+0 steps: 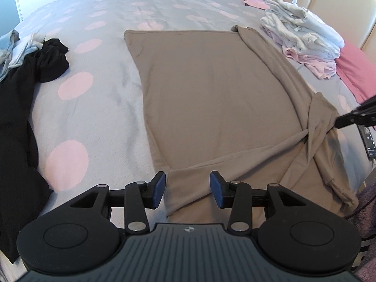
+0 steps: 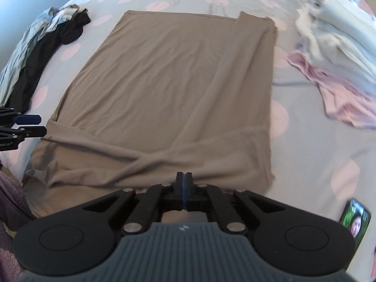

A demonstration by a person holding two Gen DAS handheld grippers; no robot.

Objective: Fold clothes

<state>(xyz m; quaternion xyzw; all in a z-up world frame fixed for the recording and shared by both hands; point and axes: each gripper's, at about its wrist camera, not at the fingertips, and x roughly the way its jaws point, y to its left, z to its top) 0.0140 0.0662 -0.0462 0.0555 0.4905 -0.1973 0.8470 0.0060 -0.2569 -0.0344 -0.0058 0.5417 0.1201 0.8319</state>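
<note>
- Taupe T-shirt (image 1: 211, 89) lies spread flat on the polka-dot bed cover (image 1: 94, 108), its right side already folded inward as a long band, while its near end is bunched into twisted creases.
- Far left on the bed, well apart from the shirt, sits a heap of unfolded clothes: a black garment (image 1: 21, 108) with a pale blue one (image 1: 9, 47) beside it.
- Left tongs (image 1: 187, 189) stand open over the near left corner of the shirt, blue pads (image 1: 159, 188) on either side of the hem and not pressing it; nothing is held there.
- Right tongs (image 2: 184, 181) are fully closed at the near hem. The left wrist view shows their tip pinching a bunched fold of the shirt, so they seem to be gripping cloth.
- Right of the shirt rests a stack of folded clothes (image 1: 303, 30), white over pink, close to its folded edge.
- A phone (image 2: 356, 222) lies on the bed at the near right.
- Risks: with only one side gripped, a lift would likely drag the shirt askew and deepen the twist at the near end; a thin pinch could slip free; a wide swing to the right might brush the folded stack and topple it.
</note>
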